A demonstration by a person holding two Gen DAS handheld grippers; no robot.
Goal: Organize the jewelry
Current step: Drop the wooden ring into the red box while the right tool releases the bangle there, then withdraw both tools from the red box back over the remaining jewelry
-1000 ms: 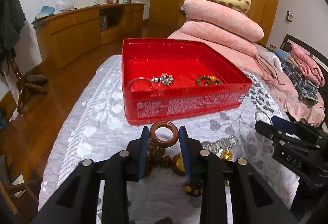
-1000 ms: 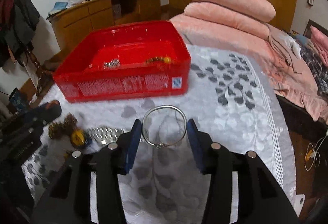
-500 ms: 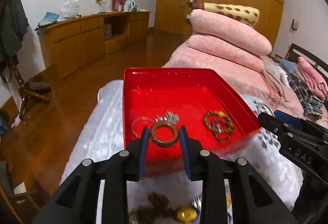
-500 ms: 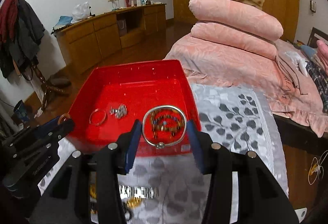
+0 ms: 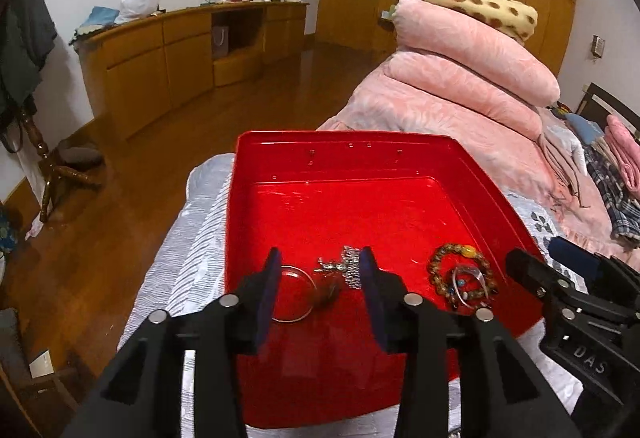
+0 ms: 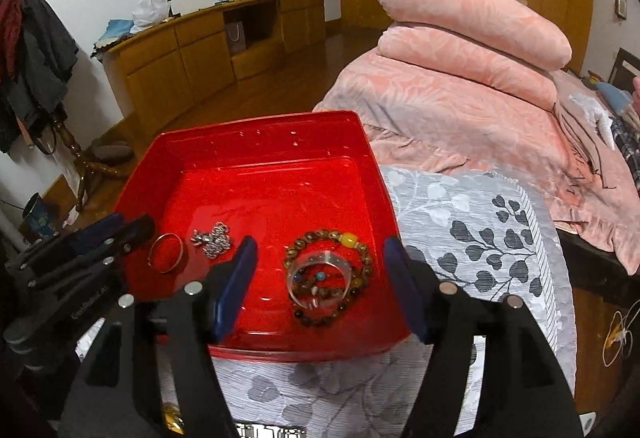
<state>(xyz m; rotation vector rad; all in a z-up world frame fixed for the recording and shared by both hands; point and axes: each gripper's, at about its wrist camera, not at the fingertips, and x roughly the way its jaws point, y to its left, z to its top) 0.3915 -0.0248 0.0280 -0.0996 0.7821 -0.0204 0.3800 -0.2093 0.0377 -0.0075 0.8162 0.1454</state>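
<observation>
Two claws hang over the red tray (image 5: 472,173), which sits on a grey leaf-patterned cover (image 6: 480,222) on the bed. The left claw (image 5: 318,288) has its jaws apart with nothing between them; below the gap, on the tray floor, lie a thin metal bangle (image 5: 294,294) and, overlapping its right edge, a blurred brown ring (image 5: 328,294). A silver chain piece (image 5: 346,266) lies just beyond them, near the right fingertip.

The right claw (image 6: 320,282) is also spread wide and empty. Directly beneath it a clear bangle (image 6: 320,280) rests on top of a brown bead bracelet (image 6: 362,252) with one yellow bead, both on the tray floor near the front right corner. In the right wrist view the thin bangle (image 6: 166,252) and the chain piece (image 6: 212,240) lie to the left, near the left claw's tips (image 6: 120,234).

At the bottom edge of the right wrist view, on the cover in front of the tray, a metal watch band (image 6: 272,430) and a yellow bead (image 6: 172,418) peek out.

Pink quilts (image 5: 460,65) are stacked behind the tray.
</observation>
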